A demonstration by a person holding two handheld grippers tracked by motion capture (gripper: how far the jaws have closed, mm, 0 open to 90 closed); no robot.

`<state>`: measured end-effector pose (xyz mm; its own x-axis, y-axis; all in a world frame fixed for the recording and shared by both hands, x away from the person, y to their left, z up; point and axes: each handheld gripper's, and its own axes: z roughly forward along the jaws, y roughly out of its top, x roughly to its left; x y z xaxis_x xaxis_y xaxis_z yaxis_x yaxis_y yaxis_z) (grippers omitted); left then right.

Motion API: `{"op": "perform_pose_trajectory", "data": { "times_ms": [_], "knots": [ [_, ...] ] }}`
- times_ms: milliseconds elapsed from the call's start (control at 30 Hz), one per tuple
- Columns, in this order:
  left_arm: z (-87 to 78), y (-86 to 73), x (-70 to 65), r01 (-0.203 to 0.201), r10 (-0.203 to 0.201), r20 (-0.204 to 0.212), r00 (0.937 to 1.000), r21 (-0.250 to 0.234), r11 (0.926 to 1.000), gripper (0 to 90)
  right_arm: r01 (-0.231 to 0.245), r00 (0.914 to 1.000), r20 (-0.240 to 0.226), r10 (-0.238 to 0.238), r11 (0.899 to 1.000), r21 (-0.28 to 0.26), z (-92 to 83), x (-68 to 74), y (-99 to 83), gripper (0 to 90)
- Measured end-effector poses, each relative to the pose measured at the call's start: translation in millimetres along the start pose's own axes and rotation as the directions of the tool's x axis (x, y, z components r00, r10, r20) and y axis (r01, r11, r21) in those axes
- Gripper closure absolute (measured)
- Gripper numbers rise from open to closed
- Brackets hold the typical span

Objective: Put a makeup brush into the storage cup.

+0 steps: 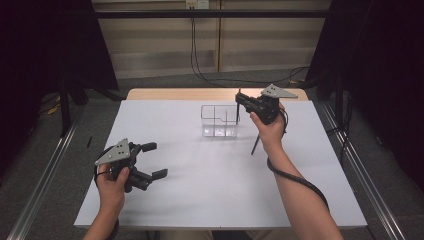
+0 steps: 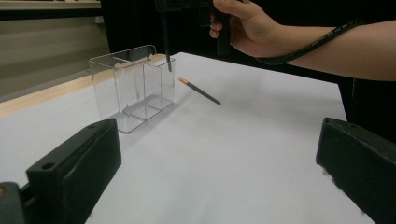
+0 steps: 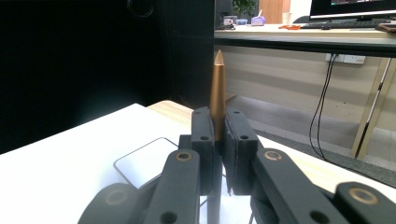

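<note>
While our right gripper (image 1: 239, 102) clamps a pencil (image 3: 217, 95) upright above the clear divided organizer (image 1: 218, 120), we judge the drop-in step underway, needing a straight lowering into its right compartment, seemingly empty, while another pencil (image 2: 200, 91) lies beside it and our left gripper (image 1: 153, 160) rests open.

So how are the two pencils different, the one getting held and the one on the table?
The held pencil stands upright; the other pencil lies flat on the table. The held pencil is pinched in the right tool above the clear box; the lying one is touched by nothing and rests beside the box. The held one shows a bare pointed end upward; the lying one shows an orange end. Both are thin, dark sticks.
</note>
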<state>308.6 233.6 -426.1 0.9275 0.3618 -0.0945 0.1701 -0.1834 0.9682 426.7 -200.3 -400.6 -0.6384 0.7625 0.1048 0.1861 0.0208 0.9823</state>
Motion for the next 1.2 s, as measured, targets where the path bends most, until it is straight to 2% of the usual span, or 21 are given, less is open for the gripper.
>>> {"op": "perform_pose_trajectory", "data": {
  "times_ms": [633,667,733,767,833,933,1200],
  "knots": [
    [-0.7,0.1,0.5,-0.002,0.002,-0.006,1.0000,-0.002,1.0000,0.0,0.001,1.0000,-0.004,-0.001,1.000,0.006,-0.9,0.7,-4.6,82.4],
    [-0.7,0.1,0.5,-0.001,0.001,-0.004,1.0000,-0.003,1.0000,0.0,-0.002,1.0000,-0.006,0.002,1.000,0.004,-1.1,1.0,-4.2,76.7],
    [-0.7,0.0,0.5,0.000,0.000,-0.005,1.0000,-0.001,1.0000,0.1,-0.001,0.9997,0.023,0.001,1.000,0.013,-0.5,3.0,-2.9,50.7],
    [-0.8,0.0,0.7,-0.001,0.001,-0.004,1.0000,-0.002,1.0000,0.0,-0.008,0.9994,0.034,0.008,1.000,0.023,0.1,3.8,-2.4,40.9],
    [-0.9,0.2,0.6,-0.003,0.003,-0.007,1.0000,-0.001,1.0000,0.1,-0.015,0.9980,0.061,0.013,0.999,0.030,0.0,5.0,-1.8,29.1],
    [-1.1,0.4,0.4,-0.004,0.004,-0.007,1.0000,-0.001,1.0000,0.0,-0.026,0.9969,0.074,0.024,1.000,0.016,-1.4,4.9,-0.8,18.8],
    [-0.3,0.4,0.5,-0.004,0.004,-0.007,1.0000,-0.001,1.0000,0.0,-0.030,0.9964,0.080,0.030,1.000,0.001,-6.6,3.3,2.3,10.2]
  ]
}}
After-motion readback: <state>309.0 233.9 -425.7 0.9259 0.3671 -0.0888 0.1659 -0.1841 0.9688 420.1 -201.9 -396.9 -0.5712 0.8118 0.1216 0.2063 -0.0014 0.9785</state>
